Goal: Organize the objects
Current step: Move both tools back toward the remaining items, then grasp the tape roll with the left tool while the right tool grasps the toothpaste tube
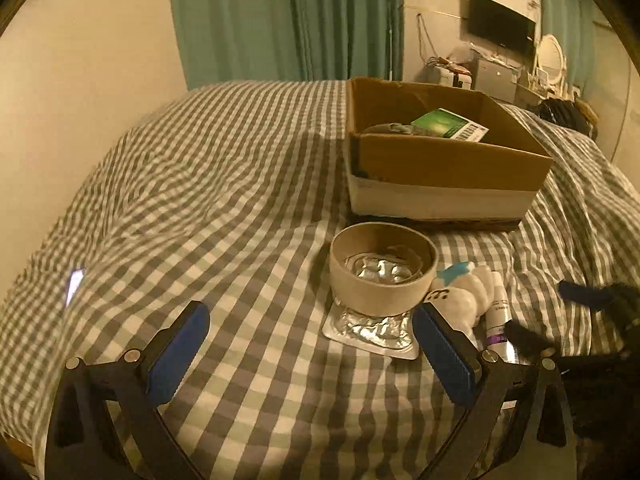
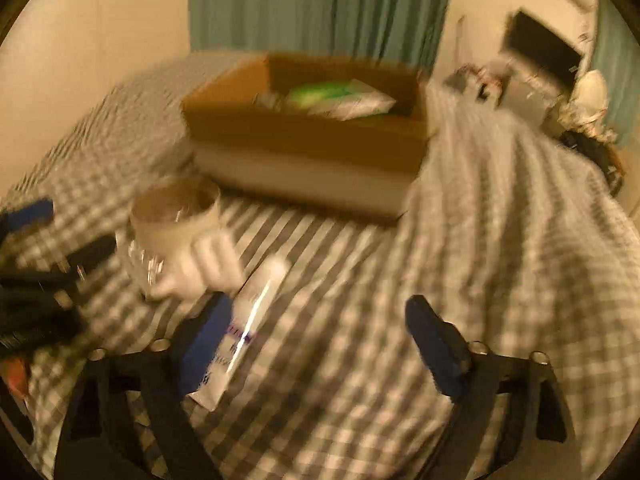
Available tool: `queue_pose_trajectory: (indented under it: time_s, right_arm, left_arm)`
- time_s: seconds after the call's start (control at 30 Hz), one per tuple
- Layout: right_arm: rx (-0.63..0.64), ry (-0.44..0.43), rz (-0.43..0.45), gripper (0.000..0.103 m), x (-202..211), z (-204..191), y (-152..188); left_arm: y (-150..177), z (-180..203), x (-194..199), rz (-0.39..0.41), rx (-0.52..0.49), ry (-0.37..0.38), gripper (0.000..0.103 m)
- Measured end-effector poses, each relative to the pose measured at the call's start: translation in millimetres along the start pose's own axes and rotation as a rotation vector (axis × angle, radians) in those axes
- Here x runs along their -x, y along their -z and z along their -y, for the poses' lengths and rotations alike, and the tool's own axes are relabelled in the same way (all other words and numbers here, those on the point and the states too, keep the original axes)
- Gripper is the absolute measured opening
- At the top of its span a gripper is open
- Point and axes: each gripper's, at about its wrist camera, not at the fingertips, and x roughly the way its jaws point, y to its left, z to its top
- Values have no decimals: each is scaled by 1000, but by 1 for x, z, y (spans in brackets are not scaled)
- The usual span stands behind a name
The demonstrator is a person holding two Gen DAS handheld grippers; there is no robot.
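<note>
Now the right gripper, jaws apart and empty, sits nearer the tube — its length pointing toward the box; the left gripper gapes empty too.

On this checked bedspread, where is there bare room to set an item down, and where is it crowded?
Free: the wide stretch of grey-and-white checked bedspread left of the brown cardboard box and round beige bowl. Crowded: below the box, where the bowl sits on a silver foil blister pack, beside a white ribbed object and a white purple-labelled tube.
</note>
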Motion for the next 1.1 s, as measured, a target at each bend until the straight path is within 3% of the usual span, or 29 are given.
queue_pose_trajectory:
  time_s: [0.1,0.17,0.23,0.27,0.33,0.37,0.47,0.7,1.1]
  right_arm:
    - [39,-14,-20,76,-19,-14,-2]
    - [67,-17,-30,66,-29,-20,-4]
    - [80,-42,-65,51,-41,-24,-4]
    - [84,-53,-74,48,-45,-24,-1]
    - [127,-54,-73,26,-40,-25,1]
    - [139,-45,-72,23,-35,-23,1]
    - [78,-81,-35,21,-10,-2,-4]
    - [56,-31,55,21,24,32,-21]
    - [12,-77,17,21,5,46,-17]
  left_arm:
    - [-2,-5,-5,-28,29,-5,103]
    - [-2,-7,-9,-46,37,-4,103]
    - [-3,-6,-13,-56,37,-3,103]
    - [-4,-5,-14,-60,33,-2,103]
    - [-6,-1,-14,-61,22,2,103]
    - [-7,2,-14,-58,19,4,103]
    - [-14,10,-15,-46,0,23,103]
    - [-27,29,-32,-56,-33,45,103]
    - [-37,47,-76,-151,-40,66,103]
